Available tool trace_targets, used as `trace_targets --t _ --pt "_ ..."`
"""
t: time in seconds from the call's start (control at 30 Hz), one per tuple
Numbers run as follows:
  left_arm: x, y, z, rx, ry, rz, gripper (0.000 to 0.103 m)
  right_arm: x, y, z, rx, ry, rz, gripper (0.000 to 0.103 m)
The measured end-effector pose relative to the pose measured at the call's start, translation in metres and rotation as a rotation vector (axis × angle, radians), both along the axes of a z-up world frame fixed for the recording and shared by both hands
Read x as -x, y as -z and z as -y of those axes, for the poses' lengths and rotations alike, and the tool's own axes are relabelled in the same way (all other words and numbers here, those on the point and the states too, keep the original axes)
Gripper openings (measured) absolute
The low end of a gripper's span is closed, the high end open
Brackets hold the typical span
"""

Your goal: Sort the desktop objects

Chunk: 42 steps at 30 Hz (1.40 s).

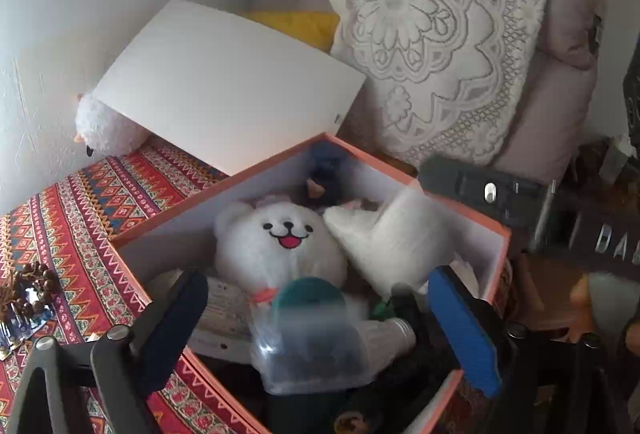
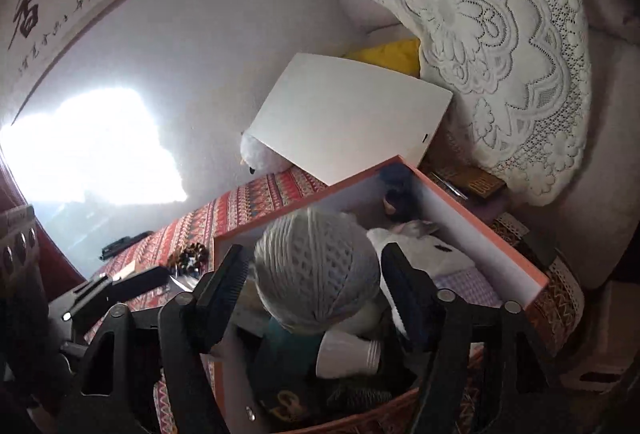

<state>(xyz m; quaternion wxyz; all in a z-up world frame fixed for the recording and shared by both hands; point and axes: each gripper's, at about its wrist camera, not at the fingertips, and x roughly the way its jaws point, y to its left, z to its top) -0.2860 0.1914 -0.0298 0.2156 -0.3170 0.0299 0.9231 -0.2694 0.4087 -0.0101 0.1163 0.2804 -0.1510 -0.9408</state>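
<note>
My right gripper (image 2: pixel 316 270) has a ball of pale twine (image 2: pixel 316 270) between its fingers, hanging over the open orange box (image 1: pixel 168 222), and the pads look pressed to its sides, so I judge it clamped on the ball. My left gripper (image 1: pixel 316 298) stands spread wide over the near end of the same box, a clear plastic container with a teal lid (image 1: pixel 310 334) lying blurred between its fingers; I cannot tell whether it is touching it, and the jaws grip nothing.

The box is already crowded: a white plush dog (image 1: pixel 276 242) in the middle, a white light bulb (image 1: pixel 390 334) near the right wall, a dark toy at the far corner. A string of brown beads (image 1: pixel 32 286) lies out on the patterned cloth (image 1: pixel 80 202), well apart from the box.

If the ball is going in, I would pick the gap beside the plush, lower it until it rests on something, and only then let go, since a round ball rolls and could knock the bulb. If it is coming out, I would lift straight up, clear of the rim.

Both grippers point down and forward into the box, the right one above the left half, the left one low at the near rim, tilted towards the plush
</note>
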Motion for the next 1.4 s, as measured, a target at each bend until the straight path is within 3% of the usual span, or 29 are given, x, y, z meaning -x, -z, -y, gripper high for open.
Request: trace_targets --t 0.1,0.3,0.6,0.8,1.1,1.27,1.4 --pt "-0.004 0.003 0.002 0.052 -0.019 -0.033 0.094 0.02 0.001 0.001 0.018 0.013 -0.01 0.086" --pt "-0.027 0.011 0.017 0.065 -0.066 -0.04 0.096 0.007 0.014 0.024 -0.147 0.073 0.027 0.086" --pt "-0.082 0.027 0.056 0.046 -0.111 0.016 0.097 -0.052 0.029 0.054 -0.193 0.064 0.084 0.087" --pt "-0.129 0.037 0.103 0.028 -0.175 0.037 0.097 -0.102 0.039 0.093 -0.232 0.017 0.117 0.088" --pt "-0.201 0.047 0.176 0.007 -0.27 0.036 0.098 -0.174 0.052 0.159 -0.245 -0.027 0.15 0.088" --pt "-0.233 0.05 0.212 -0.012 -0.32 0.03 0.102 -0.216 0.058 0.196 -0.278 0.004 0.143 0.088" --pt "-0.261 0.036 0.226 -0.017 -0.362 -0.023 0.102 -0.247 0.056 0.218 -0.309 0.045 0.143 0.088"
